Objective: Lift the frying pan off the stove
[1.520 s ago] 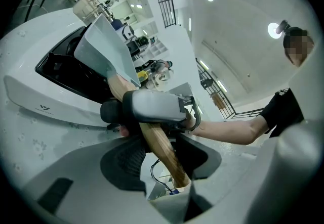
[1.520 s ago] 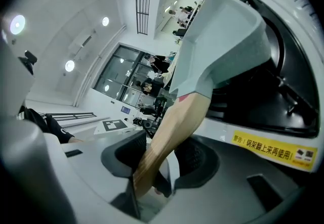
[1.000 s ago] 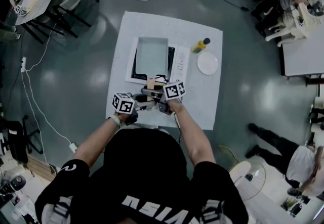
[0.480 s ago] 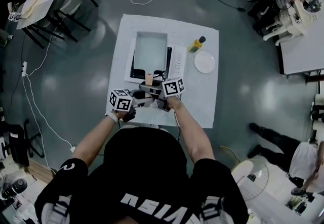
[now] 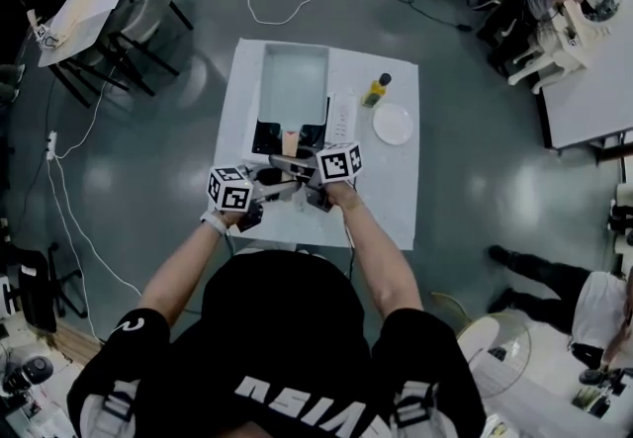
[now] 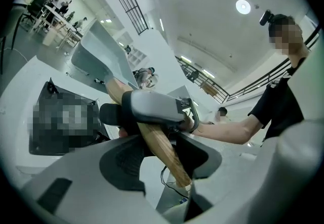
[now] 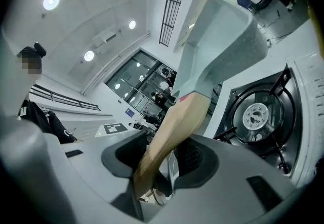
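We are holding the frying pan (image 5: 294, 82) by its wooden handle (image 5: 289, 141) with both tools. The left gripper (image 6: 162, 160) is clamping the near end of the handle, its jaws set fairly wide around the wood. The right gripper (image 7: 161, 160) is pressing on the same handle closer to the pan. The pan is hanging in the upper middle of the head view, clear of the stove (image 5: 265, 137), whose burner (image 7: 257, 117) is lying bare beneath it. A plate (image 5: 393, 124) and a yellow bottle (image 5: 374, 90) are sitting to the right on the white table (image 5: 391, 199).

Left gripper (image 6: 160, 153) and right gripper (image 7: 161, 160) reach forward close together, nearly level, jaws clamped.
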{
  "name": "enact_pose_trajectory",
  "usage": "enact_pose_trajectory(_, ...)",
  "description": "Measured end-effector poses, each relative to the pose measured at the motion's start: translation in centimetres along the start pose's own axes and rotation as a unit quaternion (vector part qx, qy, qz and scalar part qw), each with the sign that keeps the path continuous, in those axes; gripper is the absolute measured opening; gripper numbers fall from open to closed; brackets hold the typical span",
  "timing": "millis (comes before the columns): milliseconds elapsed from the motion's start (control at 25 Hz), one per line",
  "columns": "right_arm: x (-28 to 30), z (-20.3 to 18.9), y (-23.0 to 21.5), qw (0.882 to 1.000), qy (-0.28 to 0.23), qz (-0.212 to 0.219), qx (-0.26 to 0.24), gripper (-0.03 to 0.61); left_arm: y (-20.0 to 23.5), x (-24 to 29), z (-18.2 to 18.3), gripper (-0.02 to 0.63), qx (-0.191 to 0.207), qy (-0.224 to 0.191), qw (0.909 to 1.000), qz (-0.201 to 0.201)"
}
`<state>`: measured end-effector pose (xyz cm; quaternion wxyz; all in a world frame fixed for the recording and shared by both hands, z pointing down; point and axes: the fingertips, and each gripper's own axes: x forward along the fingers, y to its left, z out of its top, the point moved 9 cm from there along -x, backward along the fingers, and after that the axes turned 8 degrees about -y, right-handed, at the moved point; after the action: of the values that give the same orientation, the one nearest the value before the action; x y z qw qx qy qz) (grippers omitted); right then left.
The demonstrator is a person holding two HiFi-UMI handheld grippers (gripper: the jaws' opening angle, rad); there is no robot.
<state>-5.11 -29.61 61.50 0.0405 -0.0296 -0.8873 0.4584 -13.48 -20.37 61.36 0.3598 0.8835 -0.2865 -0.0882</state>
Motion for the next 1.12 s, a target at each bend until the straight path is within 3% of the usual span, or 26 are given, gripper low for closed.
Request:
enact_pose_trajectory(480,-1.0,-0.9,3.3,1.0,-0.007,0.003,-0.026,0.161,-3.2,-0.7,-0.5,0.19,0.024,-0.01,0.9996,-0.005)
enact_pose_trajectory(920,-1.6,-1.6,5.4,1.0,-0.003,0.0,-0.031,0.163,-5.4,-1.1,-0.8,0.189,0.02,-0.008,0.9998,-0.003)
enact_pose_trajectory(1120,-3.5,-6.0,6.4,1.0,-0.017,-0.003,-0.024,0.164,-7.5,-1.4,-4.8,0.19,0.016,0.006,0.9998,-0.009)
